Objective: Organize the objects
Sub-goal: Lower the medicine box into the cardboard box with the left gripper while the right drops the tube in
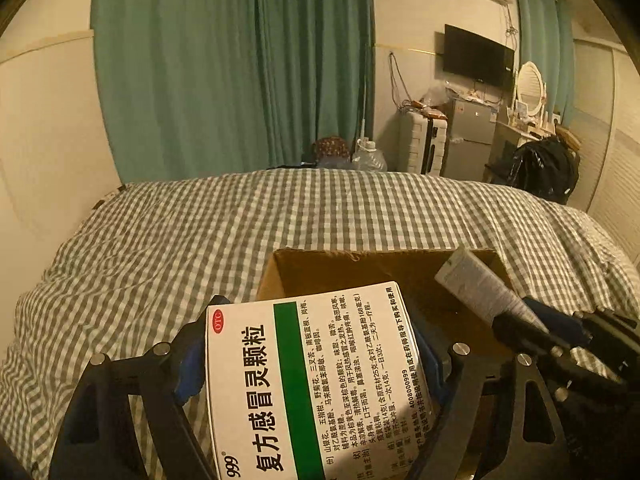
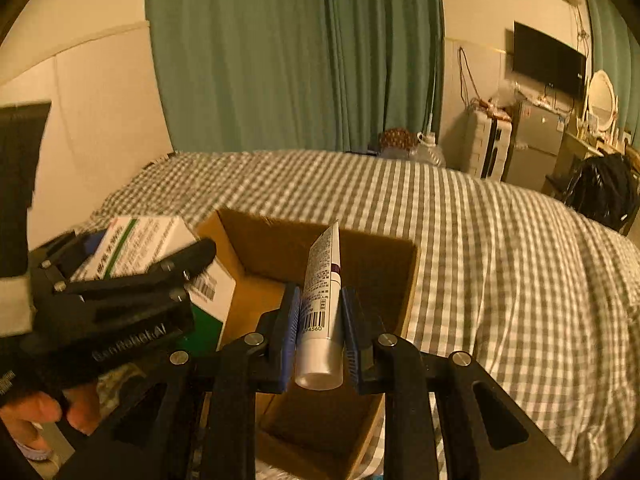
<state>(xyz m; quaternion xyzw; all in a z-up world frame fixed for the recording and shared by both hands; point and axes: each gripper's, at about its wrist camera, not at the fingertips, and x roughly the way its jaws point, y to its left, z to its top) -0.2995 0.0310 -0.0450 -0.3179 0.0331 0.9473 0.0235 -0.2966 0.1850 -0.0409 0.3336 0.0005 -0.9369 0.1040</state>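
Left gripper [image 1: 308,364] fingers clamp the medicine box [image 1: 320,384]; right gripper [image 2: 320,316] fingers pinch the tube [image 2: 322,300] above the cardboard box [image 2: 412,280]. Simultaneous release risks collision.

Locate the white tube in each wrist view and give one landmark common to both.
Left wrist: white tube at right of centre, slanting up-left out of the right gripper, over the cardboard box.
Right wrist: tube at centre, clamped upright-looking between the blue pads.
Shared landmark: the cardboard box on the checked bedspread.
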